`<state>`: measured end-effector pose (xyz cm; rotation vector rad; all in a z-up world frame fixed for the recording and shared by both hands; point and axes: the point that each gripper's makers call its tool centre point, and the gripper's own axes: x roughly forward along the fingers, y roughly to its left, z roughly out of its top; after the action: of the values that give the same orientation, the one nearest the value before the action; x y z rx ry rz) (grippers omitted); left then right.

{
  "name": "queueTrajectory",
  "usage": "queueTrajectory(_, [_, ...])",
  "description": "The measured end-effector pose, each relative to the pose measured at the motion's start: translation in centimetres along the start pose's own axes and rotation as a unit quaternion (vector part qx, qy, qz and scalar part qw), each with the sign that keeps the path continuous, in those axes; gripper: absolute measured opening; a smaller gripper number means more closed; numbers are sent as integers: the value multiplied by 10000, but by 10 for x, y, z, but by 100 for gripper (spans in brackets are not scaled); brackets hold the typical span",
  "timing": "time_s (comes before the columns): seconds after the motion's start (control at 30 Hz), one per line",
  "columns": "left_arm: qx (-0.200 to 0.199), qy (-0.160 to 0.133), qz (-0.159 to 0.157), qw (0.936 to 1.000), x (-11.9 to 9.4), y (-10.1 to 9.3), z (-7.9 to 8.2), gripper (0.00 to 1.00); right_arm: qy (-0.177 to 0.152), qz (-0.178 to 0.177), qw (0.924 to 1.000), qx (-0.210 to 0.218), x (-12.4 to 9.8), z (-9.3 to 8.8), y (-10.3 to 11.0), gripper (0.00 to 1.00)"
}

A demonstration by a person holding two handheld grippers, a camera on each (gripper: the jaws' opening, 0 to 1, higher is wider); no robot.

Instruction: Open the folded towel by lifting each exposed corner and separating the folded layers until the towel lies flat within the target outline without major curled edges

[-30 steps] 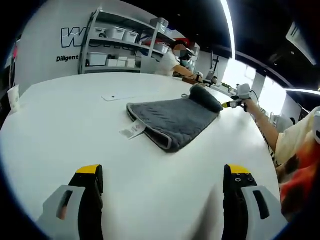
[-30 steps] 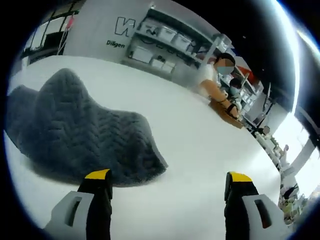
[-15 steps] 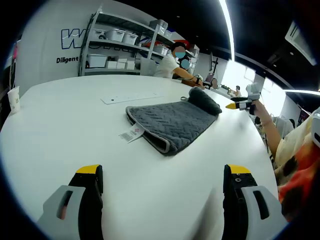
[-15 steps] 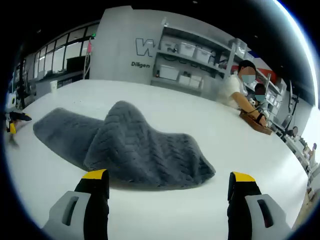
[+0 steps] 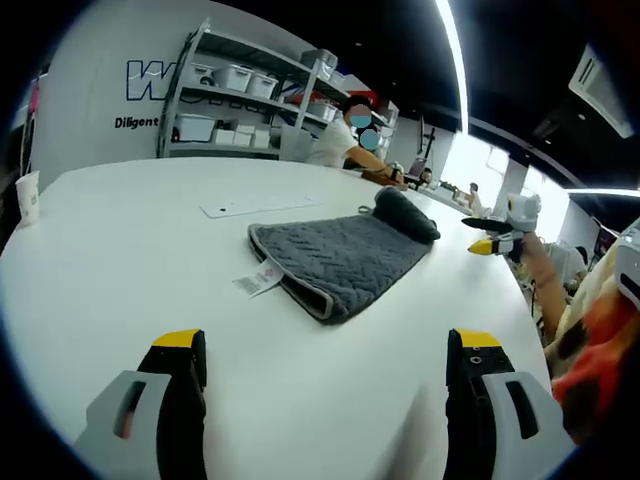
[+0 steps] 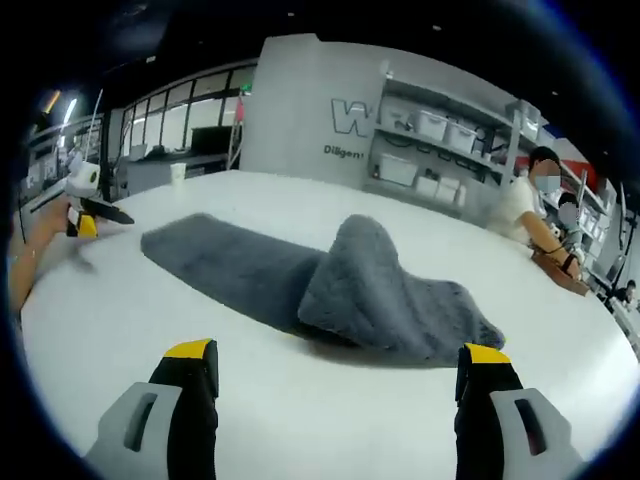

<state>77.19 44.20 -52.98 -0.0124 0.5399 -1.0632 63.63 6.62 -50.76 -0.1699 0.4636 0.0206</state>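
Observation:
A dark grey quilted towel [image 5: 340, 255] lies folded on the white round table [image 5: 130, 260], with a white label [image 5: 259, 279] sticking out at its near left corner and a rumpled hump [image 5: 405, 213] at its far end. From the right gripper view the same towel [image 6: 300, 280] stretches flat to the left and rises in a bunched fold [image 6: 375, 290] at the right. My left gripper [image 5: 320, 385] is open, low over the bare table short of the towel. My right gripper [image 6: 330, 395] is open too, back from the towel, holding nothing. It shows as a small yellow-tipped tool [image 5: 497, 240] at the right of the left gripper view.
A thin white sheet [image 5: 245, 206] lies on the table beyond the towel, and a paper cup [image 5: 27, 195] stands at the left edge. Shelves with white bins [image 5: 235, 100] line the back wall. Two people [image 5: 345, 130] sit at the far side. The left gripper [image 6: 85, 205] shows at the left.
My right gripper has drawn back and away from the towel, leaving the bunched fold lying on the table. The left gripper has barely moved.

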Motion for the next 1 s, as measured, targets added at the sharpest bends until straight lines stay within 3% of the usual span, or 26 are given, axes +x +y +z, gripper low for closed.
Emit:
queueTrajectory(0.13, [123, -20, 53, 9999, -1, -1, 3, 97, -22, 241, 9996, 143, -4, -8, 19, 98])
queueTrajectory(0.3, [203, -312, -57, 9993, -11, -10, 19, 96, 160, 219, 9991, -322, -9, -9, 28, 98])
queueTrajectory(0.43, [148, -470, 146, 9987, -13, -8, 31, 95, -7, 303, 9986, -432, -15, 1, 33, 98])
queueTrajectory(0.6, [431, -441, 273, 9977, -1, -15, 42, 90, -204, 329, 9984, -401, -19, 6, 33, 95])
queueTrajectory(0.77, [411, -410, 71, 9983, 17, -20, 38, 82, -201, 390, 9979, -483, -17, 1, 33, 93])
queueTrajectory(0.9, [374, -270, 212, 9987, 25, -12, 30, 75, -322, 417, 9977, -433, -18, 3, 30, 89])
queueTrajectory(1.0, [288, -245, 180, 9991, 30, -12, 27, 64, -392, 395, 9978, -366, -20, 4, 26, 90])
